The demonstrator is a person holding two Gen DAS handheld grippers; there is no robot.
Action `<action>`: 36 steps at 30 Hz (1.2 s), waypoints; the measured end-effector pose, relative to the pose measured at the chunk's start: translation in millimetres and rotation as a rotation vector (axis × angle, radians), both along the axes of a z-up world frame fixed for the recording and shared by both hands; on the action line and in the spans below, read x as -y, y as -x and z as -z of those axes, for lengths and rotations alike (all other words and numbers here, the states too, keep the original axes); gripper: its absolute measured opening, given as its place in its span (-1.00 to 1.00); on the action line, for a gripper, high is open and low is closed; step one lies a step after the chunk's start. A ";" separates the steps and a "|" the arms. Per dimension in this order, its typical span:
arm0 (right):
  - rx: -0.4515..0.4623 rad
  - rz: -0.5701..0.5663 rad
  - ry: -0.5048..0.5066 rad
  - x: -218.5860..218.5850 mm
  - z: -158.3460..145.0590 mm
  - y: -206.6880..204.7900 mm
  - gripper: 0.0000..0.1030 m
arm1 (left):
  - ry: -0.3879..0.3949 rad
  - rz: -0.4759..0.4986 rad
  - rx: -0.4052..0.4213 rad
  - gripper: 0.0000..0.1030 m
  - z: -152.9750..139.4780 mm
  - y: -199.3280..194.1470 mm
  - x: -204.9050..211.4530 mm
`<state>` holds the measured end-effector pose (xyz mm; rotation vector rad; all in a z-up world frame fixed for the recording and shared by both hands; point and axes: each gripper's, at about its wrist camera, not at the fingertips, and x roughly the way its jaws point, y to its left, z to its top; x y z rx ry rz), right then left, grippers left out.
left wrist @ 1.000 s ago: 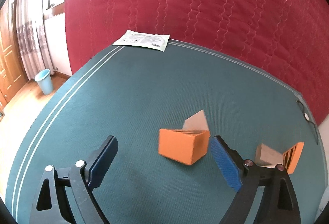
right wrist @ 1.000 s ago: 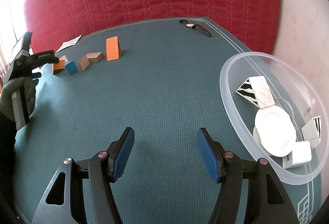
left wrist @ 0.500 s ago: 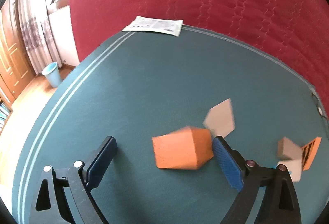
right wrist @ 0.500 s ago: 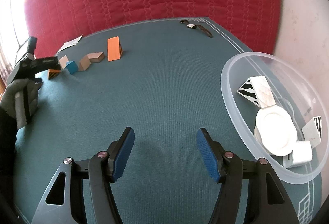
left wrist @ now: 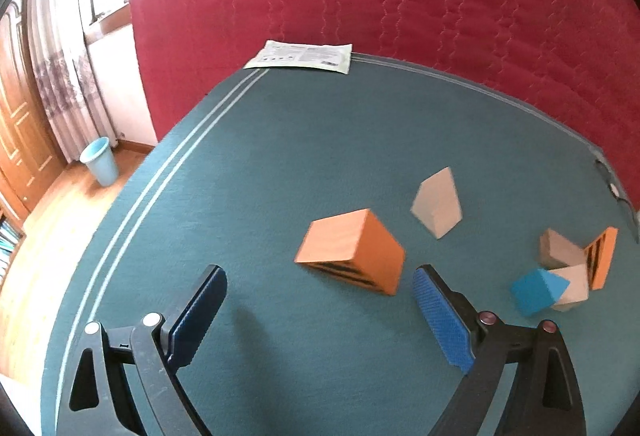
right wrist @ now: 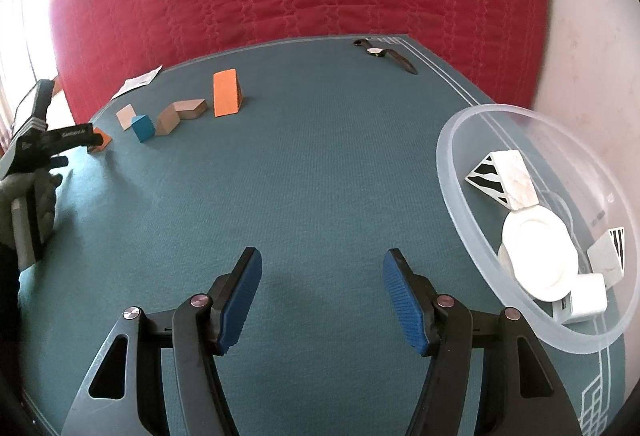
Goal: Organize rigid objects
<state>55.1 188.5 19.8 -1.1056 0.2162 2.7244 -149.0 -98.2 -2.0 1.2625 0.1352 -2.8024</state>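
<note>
Both tongs are spread wide with nothing between the pads. Left tongs point(left wrist: 318, 310) hang tilted down over the green desk point(left wrist: 248, 164), and the orange block point(left wrist: 352, 250) lies just ahead of them, closer to my right pad point(left wrist: 440, 320) than to the other, though touching neither; its striped face is turned towards me. A pale wooden wedge point(left wrist: 438, 202) sits a little further out and to the right of that block, apart from it. Off to the right of these tongs is a small cluster: a blue block point(left wrist: 536, 290) leaning against a cream block point(left wrist: 574, 286), with a tan block point(left wrist: 558, 248) and a second orange striped block point(left wrist: 602, 256) just behind. A printed sheet point(left wrist: 304, 56) lies at the far edge of the desk.

Right tongs point(right wrist: 322, 298) point down at bare green cloth. To their right, close by, stands a clear bowl point(right wrist: 456, 204) holding a white round dish point(right wrist: 538, 254), two zebra-striped wedges point(right wrist: 500, 176) and a white cube point(right wrist: 588, 298). A wristwatch point(right wrist: 384, 54) lies far ahead near the desk's back edge. My gloved left hand point(right wrist: 30, 204) shows far left.
</note>
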 end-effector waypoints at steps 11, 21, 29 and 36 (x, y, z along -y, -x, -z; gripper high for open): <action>0.014 0.001 0.008 8.1 3.8 -0.2 0.25 | 0.010 0.153 -0.046 0.87 -8.0 16.6 12.4; 0.025 0.041 0.008 6.7 5.3 1.3 0.25 | 0.153 0.447 -0.102 0.87 -7.9 3.7 4.7; 0.032 0.052 0.000 11.8 5.6 3.7 0.25 | 0.315 0.508 -0.106 0.87 -2.5 8.8 9.2; 0.037 0.058 -0.006 13.4 6.0 3.5 0.25 | 0.344 0.512 -0.098 0.66 -1.2 24.6 -1.4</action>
